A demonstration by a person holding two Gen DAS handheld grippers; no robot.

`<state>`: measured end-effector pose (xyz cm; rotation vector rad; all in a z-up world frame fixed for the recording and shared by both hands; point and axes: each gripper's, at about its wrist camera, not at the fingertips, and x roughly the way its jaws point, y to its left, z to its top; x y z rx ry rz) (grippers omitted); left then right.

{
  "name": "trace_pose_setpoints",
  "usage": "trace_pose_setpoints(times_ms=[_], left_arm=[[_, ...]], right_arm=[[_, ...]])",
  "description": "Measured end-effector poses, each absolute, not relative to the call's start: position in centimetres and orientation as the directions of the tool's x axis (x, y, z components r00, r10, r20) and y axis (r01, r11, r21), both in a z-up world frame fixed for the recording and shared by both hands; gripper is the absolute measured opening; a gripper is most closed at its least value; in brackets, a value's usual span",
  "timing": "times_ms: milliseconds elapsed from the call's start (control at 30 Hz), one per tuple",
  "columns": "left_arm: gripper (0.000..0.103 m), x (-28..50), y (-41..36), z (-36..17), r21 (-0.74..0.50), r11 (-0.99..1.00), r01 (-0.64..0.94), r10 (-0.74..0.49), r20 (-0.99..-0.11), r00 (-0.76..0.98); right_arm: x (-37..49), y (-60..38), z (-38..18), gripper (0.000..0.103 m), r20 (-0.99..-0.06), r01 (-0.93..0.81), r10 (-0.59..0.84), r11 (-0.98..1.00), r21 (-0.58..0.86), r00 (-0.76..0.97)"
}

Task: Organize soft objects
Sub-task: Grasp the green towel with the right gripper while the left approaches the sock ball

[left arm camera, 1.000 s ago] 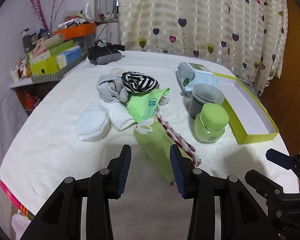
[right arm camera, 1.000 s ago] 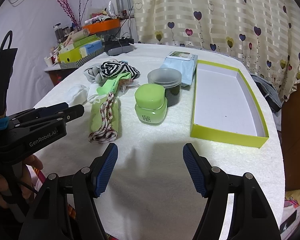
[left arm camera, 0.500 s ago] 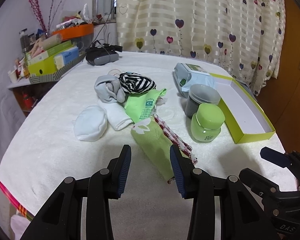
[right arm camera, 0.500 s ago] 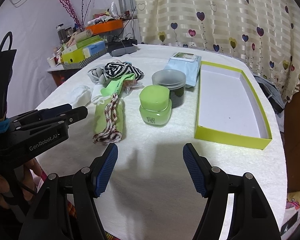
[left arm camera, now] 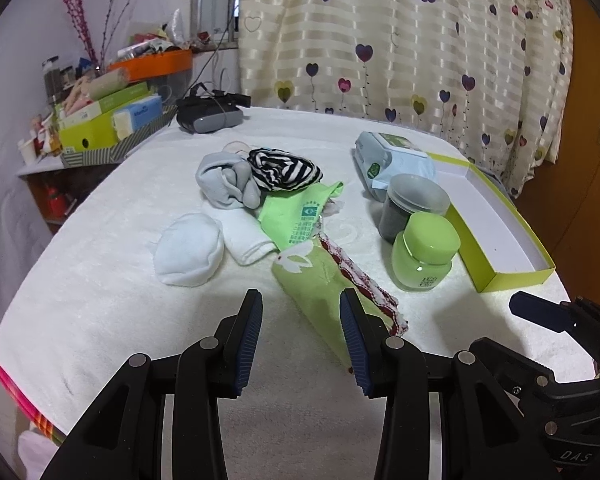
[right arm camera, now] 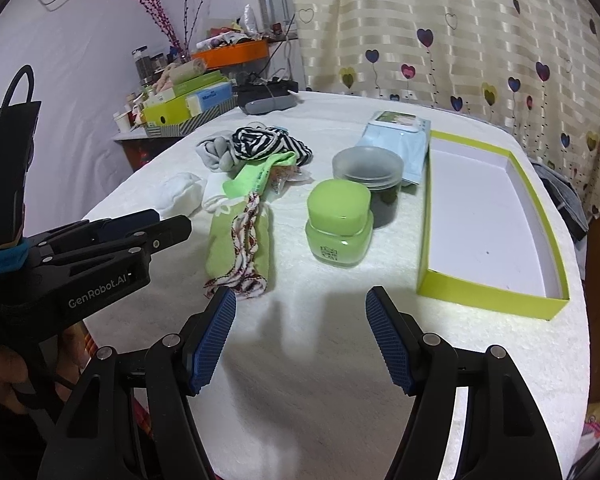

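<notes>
Between our left gripper's parted, empty fingers lies the green cloth near the frame's bottom centre, likely first to be picked. Our right gripper gapes empty over bare towel; lower right waits the yellow-green box, presumably for the socks.

Probably a home bedroom: heart-patterned curtain, wooden wardrobe, cluttered side shelf.

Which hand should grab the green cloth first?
Probably the left. The left gripper is open, and the green cloth lies just past its fingertips. The right gripper faces bare tabletop, with the cloth off to its side.
</notes>
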<state>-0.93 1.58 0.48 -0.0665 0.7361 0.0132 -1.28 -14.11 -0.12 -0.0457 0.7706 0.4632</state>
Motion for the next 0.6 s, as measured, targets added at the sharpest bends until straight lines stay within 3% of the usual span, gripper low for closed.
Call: trace_pose_setpoints(times_ms=[600], left_arm=[[0.039, -0.5, 2.7, -0.3, -0.083, 0.995, -0.061, -0.011, -0.678, 0.735]], right_arm=[[-0.8, -13.2, -0.7, 0.068, -0.693, -0.464, 0.425, 0.874, 0.145, 0.583]])
